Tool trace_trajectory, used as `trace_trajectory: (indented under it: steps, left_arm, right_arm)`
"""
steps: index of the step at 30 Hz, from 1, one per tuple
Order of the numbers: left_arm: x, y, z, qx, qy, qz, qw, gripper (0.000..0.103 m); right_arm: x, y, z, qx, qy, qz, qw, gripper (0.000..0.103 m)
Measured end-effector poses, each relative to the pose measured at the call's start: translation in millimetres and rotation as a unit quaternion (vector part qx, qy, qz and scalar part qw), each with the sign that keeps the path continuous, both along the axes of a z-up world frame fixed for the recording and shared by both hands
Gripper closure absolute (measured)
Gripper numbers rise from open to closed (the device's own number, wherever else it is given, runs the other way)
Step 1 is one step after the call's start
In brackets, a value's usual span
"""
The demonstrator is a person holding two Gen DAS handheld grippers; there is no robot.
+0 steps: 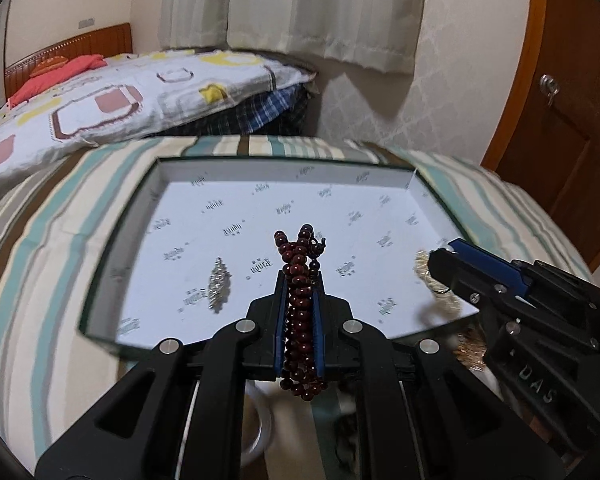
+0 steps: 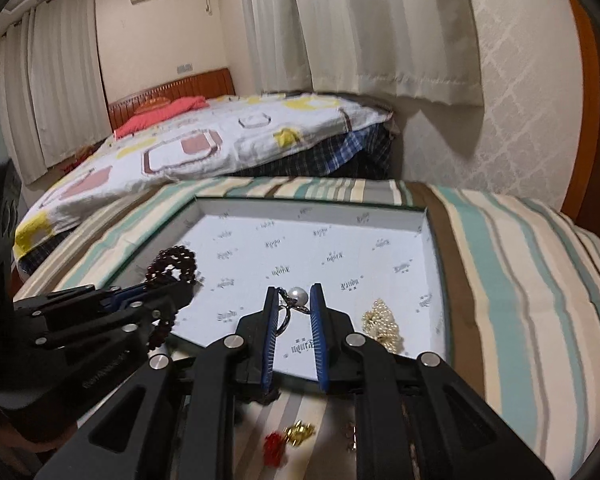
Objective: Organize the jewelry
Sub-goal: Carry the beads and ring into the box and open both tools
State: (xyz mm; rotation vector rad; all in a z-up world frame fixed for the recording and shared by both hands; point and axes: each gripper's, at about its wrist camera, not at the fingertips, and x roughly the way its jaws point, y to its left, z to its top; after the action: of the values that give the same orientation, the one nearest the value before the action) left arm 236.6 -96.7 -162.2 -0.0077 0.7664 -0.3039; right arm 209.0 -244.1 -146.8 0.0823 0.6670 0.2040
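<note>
A shallow open box (image 1: 410, 184) with a dark green rim and a white, logo-printed lining sits on a surface covered in a cloth (image 1: 52, 216) striped in teal, cream and brown. Both hand-held grippers hover over the near edge of the box, pointing down into it. The left gripper (image 1: 300, 280) is clenched on a string of dark red beads (image 1: 298, 304), which is bunched in several strands between its blue-lined fingers; loops of the beads stick out above the fingertips and hang below the jaws. From the right wrist view the same beads (image 2: 172, 264) show as a coil at the tip of the left gripper (image 2: 156, 292), above the box's left near corner. The right gripper (image 2: 294, 294) has its jaws nearly together, grasping a piece of pearl jewelry (image 2: 299, 295) with a thin metal ring and links; the pearl sits right between the fingertips, over the lining near the front edge. Inside the box, a small silver sparkling piece (image 1: 219, 284) lies on the lining to the left of the left gripper, and a heap of small gold-coloured pearls (image 2: 384, 326) lies near the right front corner, just beside the right gripper. Outside the box, on the cloth below the right gripper, lie a small red piece (image 2: 274, 442) and a small gold piece (image 2: 298, 432), both blurred. Behind the covered surface stand a bed (image 2: 204, 140) with a patterned white cover and pale curtains (image 2: 340, 20).
</note>
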Motion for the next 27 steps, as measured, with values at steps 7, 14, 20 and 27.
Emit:
trace_trajectory:
  steps: [7,14,20,27]
  left_arm:
    - [22.5,-4.5,-21.1,0.014,0.024,0.001,0.9996,0.092]
    - [29.6,-5.3,-31.6,0.008,0.049,0.001,0.9988,0.092]
    - [30.0,-6.6,-32.5,0.011,0.051,0.002,0.9986,0.09]
    - [26.9,-4.4,-27.6,0.005,0.047,0.006,0.9989,0.069]
  right_arm:
    - [25.8,-4.0,-28.0,0.009,0.056,0.0,0.998,0.086]
    - [30.1,-5.0,-32.0,0.009,0.075,-0.002,0.997,0.086]
    - [33.1,-8.1,-33.5,0.015,0.084,-0.005,0.996,0.078]
    - [29.8,-9.9,-28.4,0.012,0.071,-0.009,0.997,0.076]
